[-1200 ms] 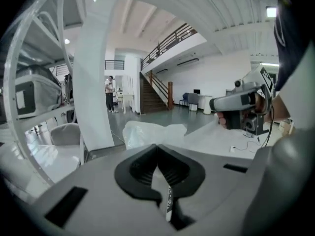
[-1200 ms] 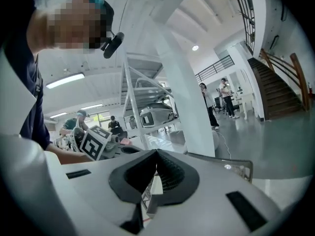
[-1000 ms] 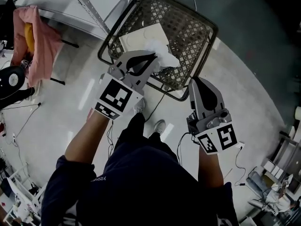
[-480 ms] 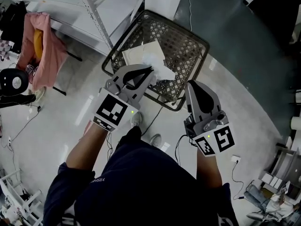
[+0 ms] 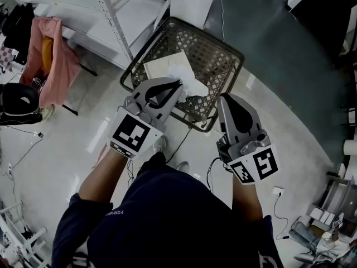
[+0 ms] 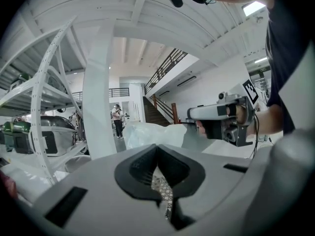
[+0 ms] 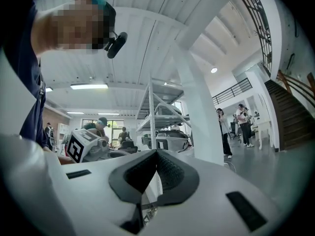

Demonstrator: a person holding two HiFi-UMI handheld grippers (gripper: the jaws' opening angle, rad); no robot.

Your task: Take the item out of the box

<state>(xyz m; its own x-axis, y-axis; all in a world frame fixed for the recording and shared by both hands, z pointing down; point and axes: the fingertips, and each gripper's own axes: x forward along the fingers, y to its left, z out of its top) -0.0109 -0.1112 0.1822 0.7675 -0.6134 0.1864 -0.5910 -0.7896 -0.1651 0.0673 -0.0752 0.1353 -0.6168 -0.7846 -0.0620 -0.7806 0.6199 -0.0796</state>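
Observation:
A dark wire-mesh basket [image 5: 226, 43] stands on the floor ahead of me; it serves as the box. A flat white packet [image 5: 159, 66] lies inside it. My left gripper [image 5: 178, 84] is shut on a crumpled white plastic bag [image 5: 192, 84], held over the basket's near side. In the left gripper view the bag [image 6: 147, 134] bulges just past the closed jaws of that gripper [image 6: 156, 146]. My right gripper [image 5: 223, 97] hangs beside the basket's near rim, shut and with nothing in it; its jaws [image 7: 156, 152] meet in the right gripper view.
A white metal shelving rack [image 5: 106, 15] stands left of the basket, and a pink cloth [image 5: 50, 54] hangs farther left. A cable [image 5: 184, 132] runs across the floor by my shoes [image 5: 160, 144]. A white pillar [image 6: 98, 92] rises close by, with people standing in the distance.
The head camera has shifted, so the basket sits a little higher and smaller in view. Both grippers keep their places relative to each other, and the left one still holds the bag.

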